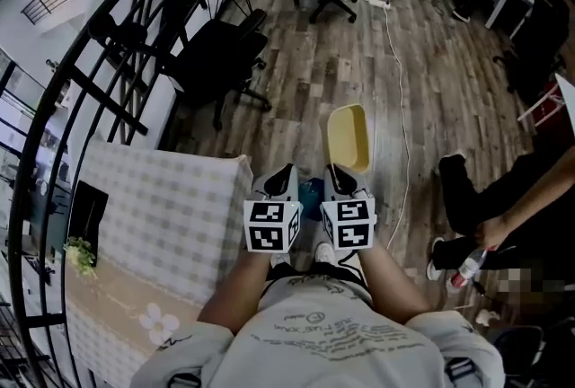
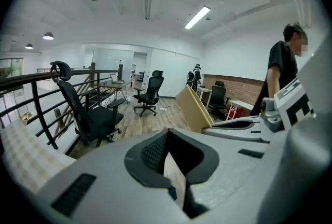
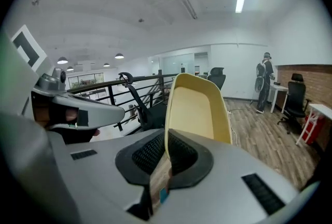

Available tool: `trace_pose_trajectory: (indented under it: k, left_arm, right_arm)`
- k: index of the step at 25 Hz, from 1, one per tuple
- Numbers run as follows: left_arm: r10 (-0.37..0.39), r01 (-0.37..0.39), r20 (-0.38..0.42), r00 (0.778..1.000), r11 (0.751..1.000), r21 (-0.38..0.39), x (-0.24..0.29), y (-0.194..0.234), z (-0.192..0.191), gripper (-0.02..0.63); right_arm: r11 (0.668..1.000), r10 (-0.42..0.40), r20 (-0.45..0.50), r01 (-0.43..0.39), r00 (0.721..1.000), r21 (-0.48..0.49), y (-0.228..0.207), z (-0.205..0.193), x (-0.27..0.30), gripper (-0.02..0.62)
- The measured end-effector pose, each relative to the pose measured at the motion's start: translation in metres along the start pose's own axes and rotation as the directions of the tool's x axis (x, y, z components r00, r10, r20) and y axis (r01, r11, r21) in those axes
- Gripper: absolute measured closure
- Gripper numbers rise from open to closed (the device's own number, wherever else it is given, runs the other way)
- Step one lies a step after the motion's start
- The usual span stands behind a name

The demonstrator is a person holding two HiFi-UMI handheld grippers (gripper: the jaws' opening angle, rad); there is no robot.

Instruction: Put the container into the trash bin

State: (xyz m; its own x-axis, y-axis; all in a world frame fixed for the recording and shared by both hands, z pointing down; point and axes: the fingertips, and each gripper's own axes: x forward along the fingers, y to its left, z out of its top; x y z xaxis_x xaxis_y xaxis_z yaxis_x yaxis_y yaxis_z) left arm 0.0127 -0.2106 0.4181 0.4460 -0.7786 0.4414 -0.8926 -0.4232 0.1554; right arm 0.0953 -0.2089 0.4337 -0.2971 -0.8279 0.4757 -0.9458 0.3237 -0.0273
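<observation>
Right gripper (image 3: pixel 167 153) has its jaws pinched down on the near rim of the pale yellow plastic tub-shaped container (image 3: pixel 196 109), so the tub sticks out in front of it, tilted, well above the wood-plank floor (image 1: pixel 431 90). Inside of the tub is bare, just smooth yellow. Left gripper (image 2: pixel 171 158) sits right beside it with the jaws only a little apart and nothing between them, just floor showing through. In the head view both are held in close to the person's body, side by side, marker cubes facing up, with a checked cloth-covered table (image 1: pixel 162 216) off to the left.
</observation>
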Motion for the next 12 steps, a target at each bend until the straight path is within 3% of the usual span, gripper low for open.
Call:
trace_pose_trajectory:
  k: [7,12]
  left_arm:
    - [-0.051,0.046,-0.098,0.994,0.998,-0.052,0.035,0.017,-0.043,0.600]
    - [-0.090,0.071,-0.197,0.976,0.992,-0.100,0.062,0.015,-0.100,0.600]
  right_arm:
    - [0.998,-0.016,-0.130,0.024,0.991,0.056,0.000,-0.050,0.035,0.578]
    - [0.995,-0.003,-0.238,0.028,0.971,0.099,0.000,-0.111,0.056,0.578]
